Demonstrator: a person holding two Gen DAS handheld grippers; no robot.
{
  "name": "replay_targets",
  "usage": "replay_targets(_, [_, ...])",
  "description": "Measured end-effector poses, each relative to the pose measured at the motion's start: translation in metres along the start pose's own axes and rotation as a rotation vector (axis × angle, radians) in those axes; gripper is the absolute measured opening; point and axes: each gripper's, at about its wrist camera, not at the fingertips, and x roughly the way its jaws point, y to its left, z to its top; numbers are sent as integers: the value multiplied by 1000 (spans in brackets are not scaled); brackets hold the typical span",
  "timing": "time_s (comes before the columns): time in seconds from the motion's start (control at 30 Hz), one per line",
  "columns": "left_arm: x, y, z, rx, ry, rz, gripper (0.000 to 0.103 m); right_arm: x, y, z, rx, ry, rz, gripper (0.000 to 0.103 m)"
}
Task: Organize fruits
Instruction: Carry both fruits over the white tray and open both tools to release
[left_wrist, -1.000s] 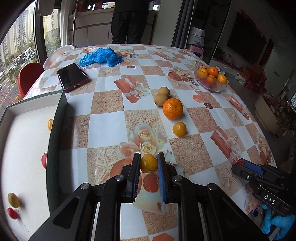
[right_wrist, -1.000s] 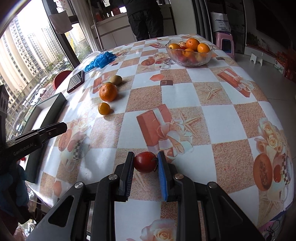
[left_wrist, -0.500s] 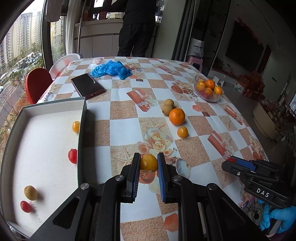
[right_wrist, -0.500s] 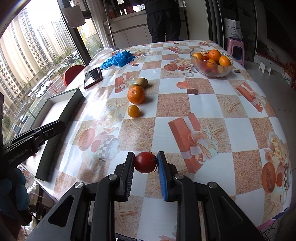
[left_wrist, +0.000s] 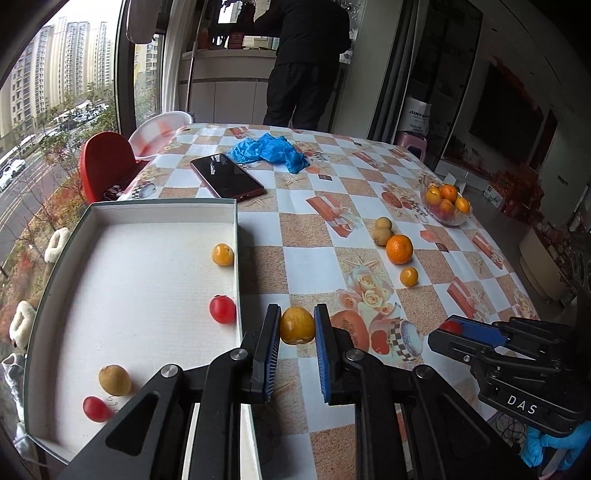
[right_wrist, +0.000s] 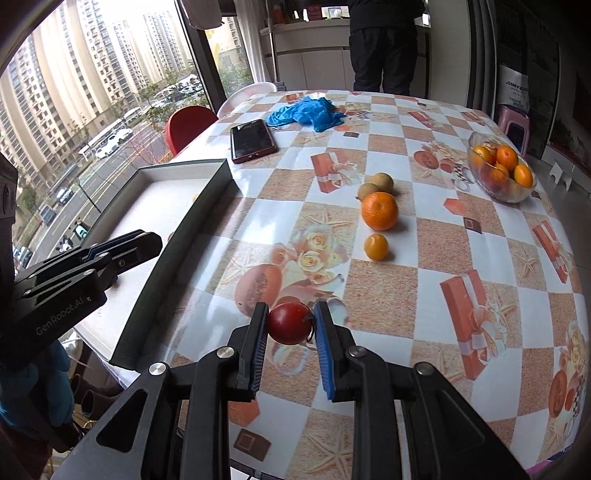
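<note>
- White-lined tray (left_wrist: 147, 288), dark outer walls, now fills the left half of the left wrist view; a second ago only its near corner showed. Judgement: both hands are carrying fruit toward it, transport step about half done.
- Tray holds four pieces: yellow-orange fruit (left_wrist: 222, 254) and red tomato (left_wrist: 222, 309) against the right wall, a brownish fruit (left_wrist: 114, 379) and a second small red one (left_wrist: 95, 409) near the front corner.
- Table (right_wrist: 424, 258), checked cloth with printed roses and gift boxes, has slid further under both cameras than a second ago; the loose fruit group looks more distant.
- Left gripper (left_wrist: 297, 326): pads pinched on a small yellow fruit (left_wrist: 297, 325), lifted clear of the cloth, just right of the tray wall. Grip unchanged over the second.
- Right gripper (right_wrist: 290, 323): pads clamped on a red tomato (right_wrist: 290, 323), glossy, dark stem remnant on its right side; over the cloth, well short of the tray. Grip unchanged.
- Still on the table: large orange (right_wrist: 379, 211), two brownish fruits (right_wrist: 375, 186) touching behind it, small yellow-orange fruit (right_wrist: 376, 246) in front.
- Glass bowl (right_wrist: 517, 195) of oranges at far right, apart from the group.
- Judgement: release over the tray is next; round fruit will likely roll on the flat liner.
</note>
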Motion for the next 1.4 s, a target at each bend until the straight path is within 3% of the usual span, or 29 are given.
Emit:
replay_targets(0.47, [-7, 70, -3, -102, -27, 95, 19, 28, 75, 38, -115, 29, 89, 27])
replay_targets(0.77, [-8, 96, -4, -124, -36, 142, 19, 47, 116, 53, -188, 48, 133, 27])
replay_targets(1.4, [8, 130, -16, -173, 8, 178, 19, 87, 145, 52, -209, 135, 169, 28])
